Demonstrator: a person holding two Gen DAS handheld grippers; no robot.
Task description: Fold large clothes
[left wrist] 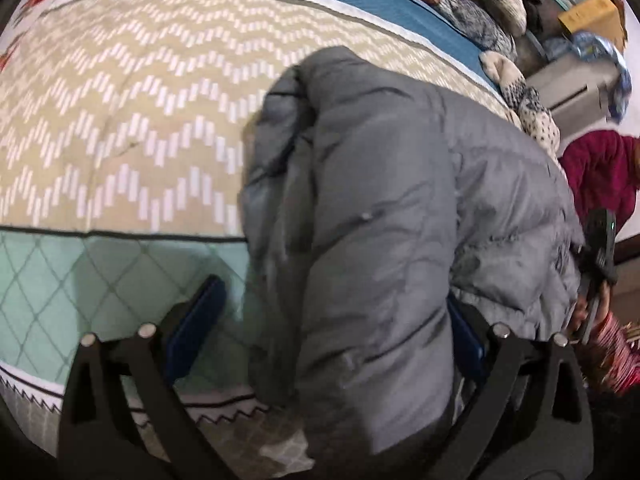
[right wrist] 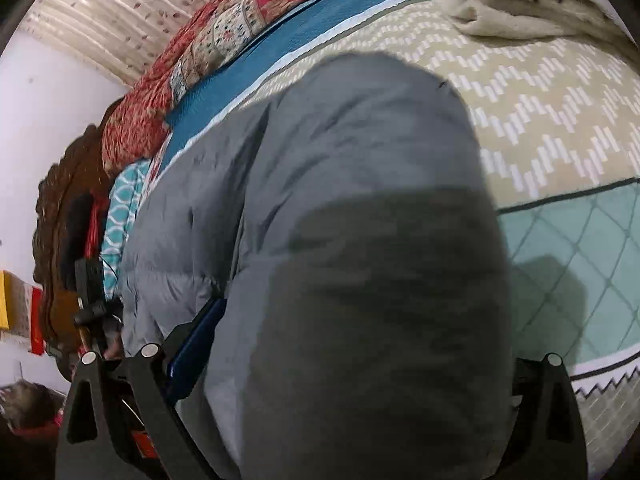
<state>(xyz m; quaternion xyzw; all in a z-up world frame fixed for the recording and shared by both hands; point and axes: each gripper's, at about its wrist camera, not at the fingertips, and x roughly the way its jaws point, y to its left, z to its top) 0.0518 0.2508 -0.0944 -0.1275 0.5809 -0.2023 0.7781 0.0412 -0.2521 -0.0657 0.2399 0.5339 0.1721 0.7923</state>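
A grey puffer jacket [left wrist: 380,208] lies bunched on the patterned bedspread [left wrist: 120,120]. My left gripper [left wrist: 332,320] stands wide open with the jacket's thick fold between its blue pads [left wrist: 196,320]. In the right wrist view the same jacket [right wrist: 360,220] fills the middle. My right gripper [right wrist: 352,344] is also wide open around a thick fold; its left pad [right wrist: 196,340] shows and the right one is hidden by fabric. The other gripper shows at the edge of each view, in the left wrist view [left wrist: 600,256] and in the right wrist view [right wrist: 92,292].
A white spotted fleece [right wrist: 520,4] and a red patterned quilt [right wrist: 208,48] lie at the far side of the bed. A wooden headboard [right wrist: 64,216] stands at the left. A cardboard box [left wrist: 592,16] and clutter sit beyond the bed.
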